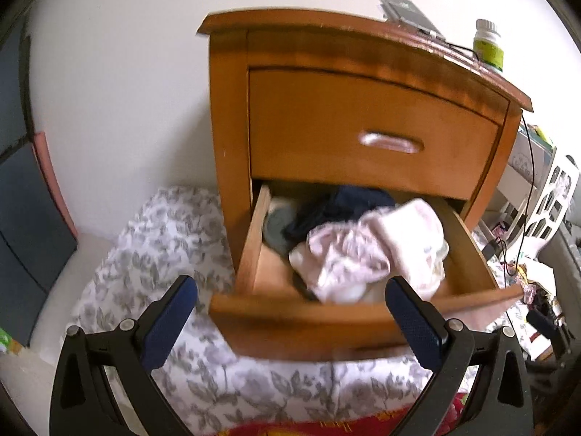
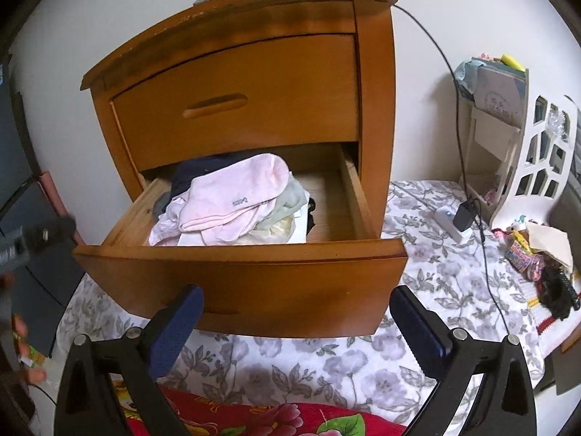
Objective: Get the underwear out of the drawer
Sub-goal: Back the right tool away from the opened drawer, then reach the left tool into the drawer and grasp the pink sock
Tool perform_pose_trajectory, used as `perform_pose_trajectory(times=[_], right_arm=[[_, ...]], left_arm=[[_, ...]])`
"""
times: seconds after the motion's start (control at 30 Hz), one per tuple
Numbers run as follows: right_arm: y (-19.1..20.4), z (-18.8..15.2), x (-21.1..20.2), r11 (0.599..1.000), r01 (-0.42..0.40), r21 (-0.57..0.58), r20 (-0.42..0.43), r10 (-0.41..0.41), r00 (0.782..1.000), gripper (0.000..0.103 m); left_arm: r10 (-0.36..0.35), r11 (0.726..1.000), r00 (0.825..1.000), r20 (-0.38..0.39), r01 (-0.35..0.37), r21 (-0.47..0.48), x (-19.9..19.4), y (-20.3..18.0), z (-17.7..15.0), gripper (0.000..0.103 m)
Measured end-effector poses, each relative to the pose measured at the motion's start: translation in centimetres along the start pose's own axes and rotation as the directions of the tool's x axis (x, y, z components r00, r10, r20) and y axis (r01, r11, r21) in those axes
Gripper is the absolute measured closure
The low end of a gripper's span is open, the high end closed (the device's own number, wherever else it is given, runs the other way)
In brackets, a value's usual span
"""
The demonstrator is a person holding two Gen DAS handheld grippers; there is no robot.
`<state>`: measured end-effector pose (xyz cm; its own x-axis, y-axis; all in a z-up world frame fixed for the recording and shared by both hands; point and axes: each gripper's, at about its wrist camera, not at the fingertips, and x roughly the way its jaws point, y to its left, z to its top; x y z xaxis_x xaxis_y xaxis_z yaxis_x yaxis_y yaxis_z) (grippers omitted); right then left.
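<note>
The underwear [image 1: 341,261], a pale pink patterned bundle, is seen in the open lower drawer [image 1: 290,312], heaped toward its front with a pink sock [image 2: 232,196] on top; from the left tongs [image 1: 290,305] it lies at about 1 o'clock, just past the drawer front. From the right tongs [image 2: 296,312] the heap lies at about 11 o'clock, beyond the drawer front. Both tongs are held wide apart and empty; the left is probably nearer, though blur leaves the bundle's long axis unclear.

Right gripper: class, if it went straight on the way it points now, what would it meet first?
Probably the open drawer's front panel, which fills the gap between the open right gripper fingers. The clothes lie higher and behind; depth is unclear.
</note>
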<state>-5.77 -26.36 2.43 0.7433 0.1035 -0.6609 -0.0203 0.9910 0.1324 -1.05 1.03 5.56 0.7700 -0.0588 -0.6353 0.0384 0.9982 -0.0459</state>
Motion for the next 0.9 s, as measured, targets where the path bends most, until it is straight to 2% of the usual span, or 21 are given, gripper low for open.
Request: perform_pose_trajectory(times=[0.13,0.27,0.47,0.57,0.73,0.9], right_arm=[[0.4,-0.1,0.6,1.0,0.003,-0.022,-0.012,-0.004,1.0,0.0],[0.6,-0.2,0.9,0.999,0.0,-0.033,-0.021,-0.001,1.0,0.0],[0.5,-0.3,1.3,0.999,0.004,-0.037,-0.032,-0.006,0.999,0.0],[0.5,-0.4,1.4,0.999,0.005,-0.04,-0.038,-0.007,0.999,0.0],[0.6,-0.5,1.7,0.999,0.001,-0.047,-0.046,-0.003,0.999,0.0],[0.7,-0.6,1.9,0.999,-0.001,-0.049,-0.055,-0.002,0.999,0.0]], left_arm=[[-0.048,0.999,0.999,-0.002,0.048,0.01,1.0,-0.6,2.4,0.0],[-0.054,0.998,0.998,-0.024,0.055,0.032,2.7,-1.9,4.4,0.0],[-0.063,0.993,0.992,-0.108,0.073,0.098,5.7,-4.7,6.5,0.0],[-0.063,0.993,0.988,-0.139,0.076,0.093,7.1,-5.5,7.1,0.0],[-0.111,0.987,0.97,-0.217,0.133,0.088,9.6,-7.0,7.6,0.003],[-0.164,0.979,0.938,-0.306,0.193,0.066,11.5,-8.3,7.2,0.018]])
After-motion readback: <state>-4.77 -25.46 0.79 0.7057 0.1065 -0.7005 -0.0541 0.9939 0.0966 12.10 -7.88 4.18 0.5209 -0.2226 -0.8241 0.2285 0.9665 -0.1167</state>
